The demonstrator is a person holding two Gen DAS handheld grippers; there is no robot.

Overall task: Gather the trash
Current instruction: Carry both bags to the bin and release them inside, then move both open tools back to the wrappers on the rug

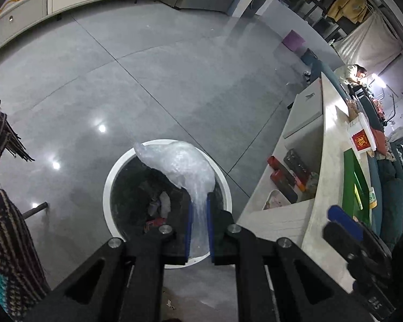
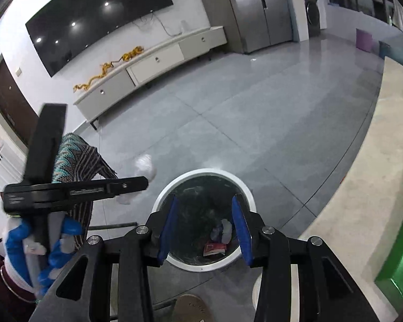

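Left gripper (image 1: 198,225): its 2 blue pads are being pressed nearly together on a strip of clear plastic, so the plastic is being held between them above the bin.
Plastic wrap (image 1: 180,163): a crumpled, bubbly clear sheet is being held up from the pads, arching up and to the left over the far rim of the bin; in the right wrist view it is being seen as a pale blur (image 2: 145,165) beyond the left gripper's black body.
Bin (image 1: 108,185): a round white-rimmed bin with a dark liner is being viewed from above on the grey tiled floor, directly under both grippers.
Trash in bin (image 2: 220,237): white crumpled scraps and a red packet are being seen at the bottom.
Right gripper (image 2: 205,228): its 2 blue pads are being held wide apart over the bin (image 2: 201,173), with nothing between them.
Gloved hand (image 2: 37,247): a blue and white glove is being seen wrapped around the left gripper's handle.
Counter (image 1: 327,139): a pale counter is being seen to the right of the bin.
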